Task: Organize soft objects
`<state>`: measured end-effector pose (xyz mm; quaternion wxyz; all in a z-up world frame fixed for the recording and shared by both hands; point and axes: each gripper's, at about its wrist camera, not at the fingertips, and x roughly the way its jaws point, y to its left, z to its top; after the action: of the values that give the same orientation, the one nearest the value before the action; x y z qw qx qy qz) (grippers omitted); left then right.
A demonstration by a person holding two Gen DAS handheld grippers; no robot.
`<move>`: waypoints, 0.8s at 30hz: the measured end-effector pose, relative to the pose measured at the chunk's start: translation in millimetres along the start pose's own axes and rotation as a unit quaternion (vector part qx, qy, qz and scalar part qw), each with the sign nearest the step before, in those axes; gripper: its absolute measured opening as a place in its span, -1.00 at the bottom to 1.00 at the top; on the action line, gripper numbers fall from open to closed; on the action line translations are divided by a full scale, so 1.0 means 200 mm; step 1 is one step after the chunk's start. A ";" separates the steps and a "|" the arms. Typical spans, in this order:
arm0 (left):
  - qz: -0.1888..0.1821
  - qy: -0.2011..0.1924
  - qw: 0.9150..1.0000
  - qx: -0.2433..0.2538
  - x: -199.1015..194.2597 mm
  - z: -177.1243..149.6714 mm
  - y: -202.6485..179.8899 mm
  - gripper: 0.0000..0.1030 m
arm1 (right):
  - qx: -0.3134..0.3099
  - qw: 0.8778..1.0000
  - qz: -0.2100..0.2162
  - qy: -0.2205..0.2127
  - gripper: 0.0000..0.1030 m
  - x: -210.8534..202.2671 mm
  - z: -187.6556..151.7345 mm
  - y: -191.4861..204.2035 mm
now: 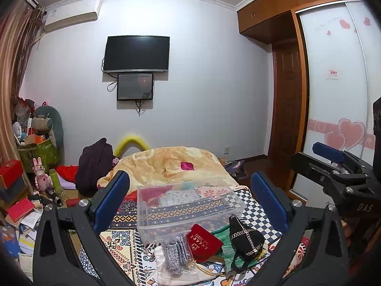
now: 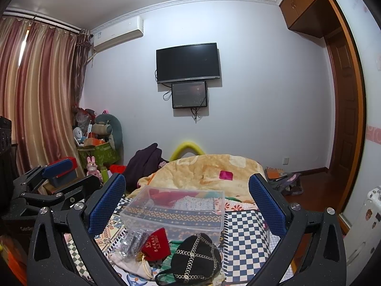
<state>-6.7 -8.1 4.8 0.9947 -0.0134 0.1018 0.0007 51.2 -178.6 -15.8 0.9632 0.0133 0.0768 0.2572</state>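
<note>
A clear plastic bin (image 1: 188,211) (image 2: 176,211) sits on the patterned bedspread. In front of it lie a black pouch with gold chain trim (image 1: 245,238) (image 2: 196,258), a red pouch with gold writing (image 1: 203,242) (image 2: 156,243), a grey item in a clear bag (image 1: 175,253) (image 2: 133,240), a cream drawstring bag (image 1: 162,274) (image 2: 129,263) and a green cloth (image 1: 225,250) (image 2: 170,265). My left gripper (image 1: 190,205) is open above the bin and pile, holding nothing. My right gripper (image 2: 188,202) is open, also empty. The right gripper shows at the right in the left wrist view (image 1: 333,166).
A peach blanket (image 1: 171,164) (image 2: 209,171) covers the far bed. A dark garment (image 1: 94,164), boxes and toys clutter the floor at left. A TV (image 1: 137,53) hangs on the wall. A wardrobe (image 1: 333,95) and door stand at right.
</note>
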 end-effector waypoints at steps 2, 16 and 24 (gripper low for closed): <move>0.000 0.001 1.000 -0.001 0.00 0.00 0.00 1.00 | 0.001 1.000 0.001 -0.001 1.00 0.00 0.00 0.00; -0.003 0.003 1.000 -0.005 0.00 0.00 0.01 1.00 | 0.001 1.000 0.001 -0.001 1.00 0.00 0.00 0.00; -0.002 0.003 1.000 -0.005 -0.01 0.00 0.00 1.00 | 0.000 1.000 0.002 -0.001 1.00 0.00 0.00 0.00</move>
<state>-7.6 -7.1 5.2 0.9943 -0.0182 0.1051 -0.0009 50.5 -179.2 -15.5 0.9629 0.0141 0.0756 0.2586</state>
